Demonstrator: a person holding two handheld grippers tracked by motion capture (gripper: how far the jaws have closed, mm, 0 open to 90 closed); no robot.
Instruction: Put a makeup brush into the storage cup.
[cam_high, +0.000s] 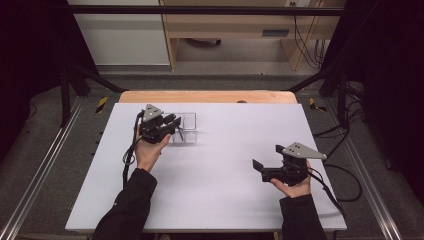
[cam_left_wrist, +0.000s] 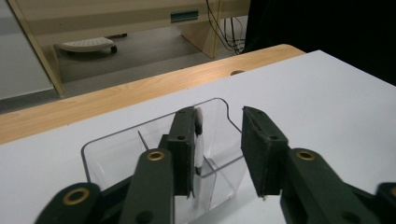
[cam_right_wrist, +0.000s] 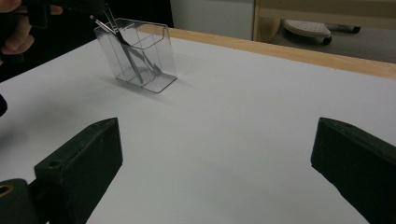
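Your right gripper (cam_high: 260, 169) rests wide open near the desk's (cam_high: 225, 150) right edge, while your left gripper (cam_left_wrist: 217, 154), jaws parted, hangs over the clear divided holder (cam_right_wrist: 140, 60) toward the far left corner, a slim pen (cam_left_wrist: 199, 144) leaning against one pad.

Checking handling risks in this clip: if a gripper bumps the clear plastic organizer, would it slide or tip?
The clear organizer looks thin-walled and nearly empty, so probably light and easily slid on the smooth white table. It stands taller than its base is deep, and the thin tools lean inside, so a high bump might tip it.
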